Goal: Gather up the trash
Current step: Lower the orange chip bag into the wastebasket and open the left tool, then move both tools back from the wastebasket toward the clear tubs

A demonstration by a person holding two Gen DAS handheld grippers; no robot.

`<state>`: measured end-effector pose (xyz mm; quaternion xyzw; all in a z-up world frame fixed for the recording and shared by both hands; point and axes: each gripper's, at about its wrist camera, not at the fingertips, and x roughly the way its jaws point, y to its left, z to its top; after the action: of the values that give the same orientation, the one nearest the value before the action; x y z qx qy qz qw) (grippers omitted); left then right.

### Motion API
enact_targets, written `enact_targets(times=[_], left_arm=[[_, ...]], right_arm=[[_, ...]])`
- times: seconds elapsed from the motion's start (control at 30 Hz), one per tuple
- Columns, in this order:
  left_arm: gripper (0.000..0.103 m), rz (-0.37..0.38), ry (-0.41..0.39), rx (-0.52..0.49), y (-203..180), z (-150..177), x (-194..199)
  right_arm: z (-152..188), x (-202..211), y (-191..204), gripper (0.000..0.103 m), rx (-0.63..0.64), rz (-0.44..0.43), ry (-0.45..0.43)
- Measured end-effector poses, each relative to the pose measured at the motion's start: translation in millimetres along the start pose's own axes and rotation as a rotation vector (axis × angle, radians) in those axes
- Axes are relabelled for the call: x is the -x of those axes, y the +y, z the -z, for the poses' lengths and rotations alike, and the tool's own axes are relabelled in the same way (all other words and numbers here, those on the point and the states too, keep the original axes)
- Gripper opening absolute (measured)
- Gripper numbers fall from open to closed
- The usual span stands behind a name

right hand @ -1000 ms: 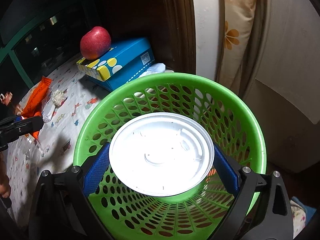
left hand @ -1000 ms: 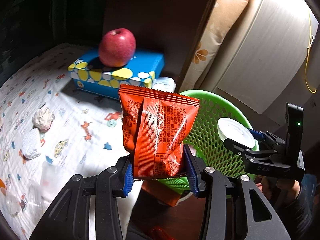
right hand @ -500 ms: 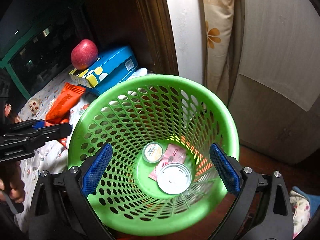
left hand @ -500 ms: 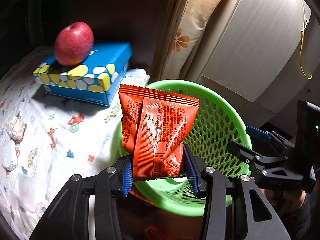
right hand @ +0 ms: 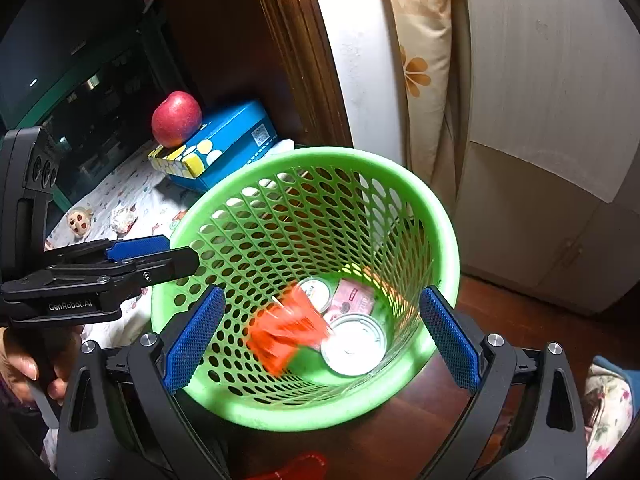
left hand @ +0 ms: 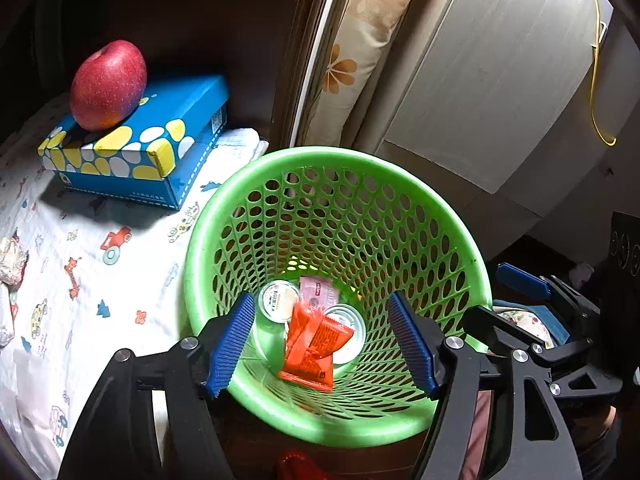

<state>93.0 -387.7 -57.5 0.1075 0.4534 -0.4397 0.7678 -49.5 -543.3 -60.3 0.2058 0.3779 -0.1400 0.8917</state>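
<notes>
A green mesh basket (left hand: 336, 156) (right hand: 304, 156) stands on the dark floor beside the bed. My left gripper (left hand: 320, 344) hovers over its near rim with its jaws opening and nothing between the blue pads. An orange snack packet (left hand: 312, 344) (right hand: 284, 336), blurred in the right wrist view, lies at the basket's bottom. Around it are a white lid (right hand: 354, 344), a small round lid (left hand: 278, 302) and a pink packet (right hand: 354, 298). My right gripper (right hand: 322, 336) is open and empty above the basket. The left gripper (right hand: 176, 256) shows at the basket's left rim.
A red apple (left hand: 108, 84) rests on a blue spotted box (left hand: 140, 148) on the patterned bedsheet (left hand: 92, 280). Crumpled paper (right hand: 124, 218) (left hand: 10, 256) and a small toy figure (right hand: 80, 220) lie on the sheet. A pillow (left hand: 352, 60) and a cabinet (left hand: 500, 80) stand behind the basket.
The left gripper let go of the orange packet, which dropped into the basket. The white lid left the right gripper and lies in the basket. Both grippers shifted over the basket.
</notes>
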Motion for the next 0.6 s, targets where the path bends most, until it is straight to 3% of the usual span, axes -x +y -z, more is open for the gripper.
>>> enact_targets(times=[0.6], left_arm=[[0.069, -0.17, -0.077, 0.14, 72.0, 32.1, 69.3]], right_arm=[[5.8, -5.6, 65.2, 0.096, 0.071, -0.09, 0.013]])
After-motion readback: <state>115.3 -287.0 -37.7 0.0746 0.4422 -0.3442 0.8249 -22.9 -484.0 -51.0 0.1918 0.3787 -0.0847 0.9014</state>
